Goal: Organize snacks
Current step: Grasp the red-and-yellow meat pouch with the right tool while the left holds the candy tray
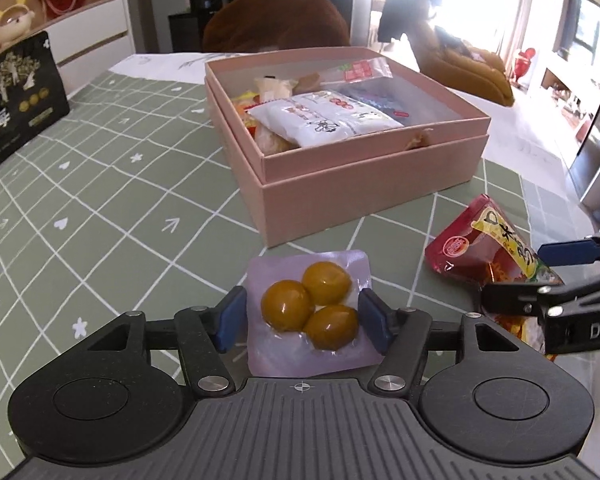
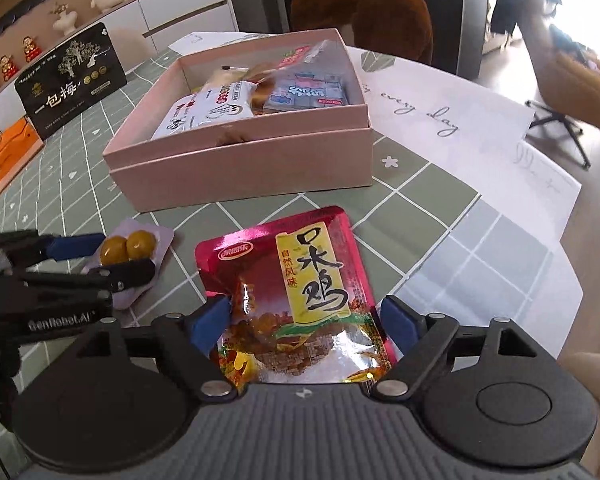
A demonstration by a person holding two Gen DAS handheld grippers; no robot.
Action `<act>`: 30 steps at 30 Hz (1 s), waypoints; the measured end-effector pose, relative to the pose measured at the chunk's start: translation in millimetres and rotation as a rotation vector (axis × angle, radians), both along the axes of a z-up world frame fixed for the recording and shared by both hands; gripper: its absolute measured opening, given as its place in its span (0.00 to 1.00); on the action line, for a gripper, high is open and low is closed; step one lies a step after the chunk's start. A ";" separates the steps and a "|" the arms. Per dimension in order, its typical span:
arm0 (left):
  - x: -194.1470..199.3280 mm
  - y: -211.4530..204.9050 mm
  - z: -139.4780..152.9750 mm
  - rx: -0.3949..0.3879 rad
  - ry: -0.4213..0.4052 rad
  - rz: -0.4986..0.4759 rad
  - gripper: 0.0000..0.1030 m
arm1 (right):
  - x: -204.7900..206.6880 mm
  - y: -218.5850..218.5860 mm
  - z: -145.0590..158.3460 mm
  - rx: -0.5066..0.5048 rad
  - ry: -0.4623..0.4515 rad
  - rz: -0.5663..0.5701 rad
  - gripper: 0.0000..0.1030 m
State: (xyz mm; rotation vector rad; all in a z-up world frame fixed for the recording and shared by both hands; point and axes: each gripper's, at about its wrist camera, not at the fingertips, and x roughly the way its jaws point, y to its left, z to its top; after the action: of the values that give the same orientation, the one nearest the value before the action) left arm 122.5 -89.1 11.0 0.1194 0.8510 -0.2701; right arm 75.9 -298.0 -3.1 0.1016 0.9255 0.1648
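Observation:
A clear pouch with three yellow-brown balls (image 1: 310, 306) lies between the blue pads of my left gripper (image 1: 302, 320), whose jaws press its two sides. A red foil chicken snack pack (image 2: 300, 300) lies between the pads of my right gripper (image 2: 306, 320), which grips its lower part. The pink box (image 1: 364, 168) stands just beyond, open, with several snack packets inside, a white one (image 1: 324, 118) on top. The pouch (image 2: 130, 248) and left gripper (image 2: 104, 258) show at the left of the right wrist view. The red pack (image 1: 492, 246) shows at the right of the left wrist view.
A green checked tablecloth (image 1: 100, 208) covers the table. A black plum box (image 2: 70, 78) stands at the far left, an orange object (image 2: 10, 152) beside it. White printed paper (image 2: 460, 128) lies right of the pink box. A brown chair (image 1: 276, 16) is behind the table.

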 end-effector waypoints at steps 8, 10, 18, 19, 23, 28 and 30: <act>-40.6 1.4 4.5 0.001 0.037 0.046 0.64 | -17.0 0.9 -5.6 -0.028 -0.078 0.027 0.87; -49.6 -0.6 4.6 0.000 0.039 0.065 0.64 | -11.4 2.7 -3.4 -0.039 -0.050 0.048 0.87; -59.7 -5.8 3.4 0.015 0.021 0.093 0.65 | 17.8 -2.2 3.3 0.079 0.029 0.050 0.87; -59.4 -6.3 3.7 0.016 0.023 0.095 0.65 | 20.1 -0.7 3.2 0.079 0.030 0.049 0.87; -60.4 -6.8 3.2 0.012 0.018 0.108 0.65 | 28.7 15.6 -0.4 0.010 0.029 0.059 0.94; -62.3 -7.8 2.5 0.014 0.006 0.113 0.66 | 33.7 43.3 -7.0 -0.143 -0.003 0.116 1.00; -60.5 -8.4 3.0 0.018 0.013 0.108 0.67 | 35.9 40.6 -7.7 -0.121 0.006 0.103 1.00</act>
State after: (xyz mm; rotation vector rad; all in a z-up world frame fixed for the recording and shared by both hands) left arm 61.9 -97.5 14.1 0.0880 0.8704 -0.1619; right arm 111.8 -257.3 -10.8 -0.0579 0.9447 0.2039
